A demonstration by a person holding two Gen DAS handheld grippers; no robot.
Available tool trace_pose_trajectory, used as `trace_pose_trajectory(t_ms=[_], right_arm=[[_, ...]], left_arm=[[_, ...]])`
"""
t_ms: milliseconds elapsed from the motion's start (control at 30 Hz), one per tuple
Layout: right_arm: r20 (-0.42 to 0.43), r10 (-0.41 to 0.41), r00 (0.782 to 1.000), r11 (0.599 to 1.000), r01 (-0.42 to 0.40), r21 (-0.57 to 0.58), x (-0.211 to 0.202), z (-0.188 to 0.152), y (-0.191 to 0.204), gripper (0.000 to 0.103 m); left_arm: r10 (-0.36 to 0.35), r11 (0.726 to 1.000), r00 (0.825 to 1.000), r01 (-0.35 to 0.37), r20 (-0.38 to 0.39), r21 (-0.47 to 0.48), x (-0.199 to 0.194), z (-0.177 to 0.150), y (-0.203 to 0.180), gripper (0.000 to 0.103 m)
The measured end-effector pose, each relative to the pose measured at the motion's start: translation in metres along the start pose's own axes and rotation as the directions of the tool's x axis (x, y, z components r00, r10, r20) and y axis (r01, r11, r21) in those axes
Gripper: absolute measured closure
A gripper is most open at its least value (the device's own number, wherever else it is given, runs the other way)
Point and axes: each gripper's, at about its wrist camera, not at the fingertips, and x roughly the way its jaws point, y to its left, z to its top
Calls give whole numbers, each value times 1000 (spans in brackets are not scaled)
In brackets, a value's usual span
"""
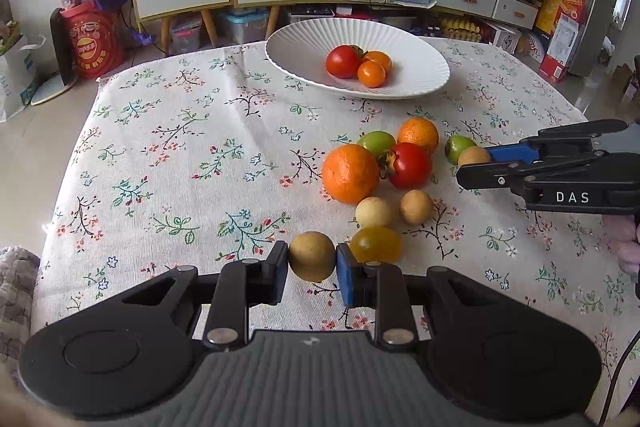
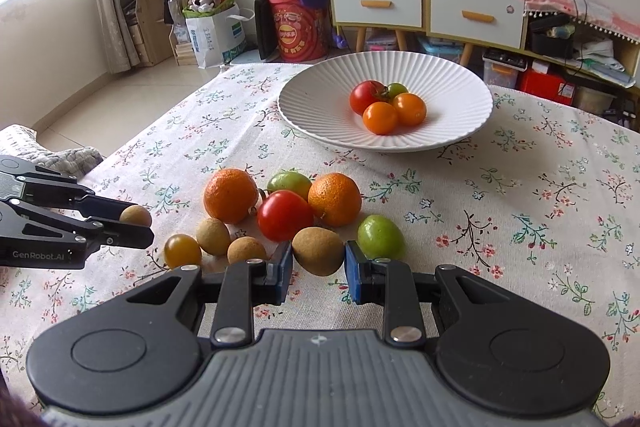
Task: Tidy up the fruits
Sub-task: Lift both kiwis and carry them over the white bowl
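Both grippers, left (image 1: 312, 267) and right (image 2: 318, 259), tilt downward, each clamped on a brown fruit, possibly longans.

The cloth (image 1: 160, 155) is cream with little green, red and blue flowers. The plate (image 2: 320, 99) is white with ridges. Fruits are orange (image 1: 350, 173), red (image 1: 410, 165), green (image 2: 380, 237), yellow (image 1: 376, 245) and tan (image 1: 312, 255).

Floral-clothed table (image 1: 168, 147) — white plate (image 1: 304, 47), loose fruits (image 1: 394, 179) lying on it.
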Motion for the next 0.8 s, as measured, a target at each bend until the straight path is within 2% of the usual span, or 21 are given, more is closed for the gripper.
trace_pose_trajectory(t_ms=[800], right_arm=[[10,12,1000,996,-13,87,-10,25,-9,78]], left_arm=[[-43,999,996,44,79,-15,4,47,-38,84]])
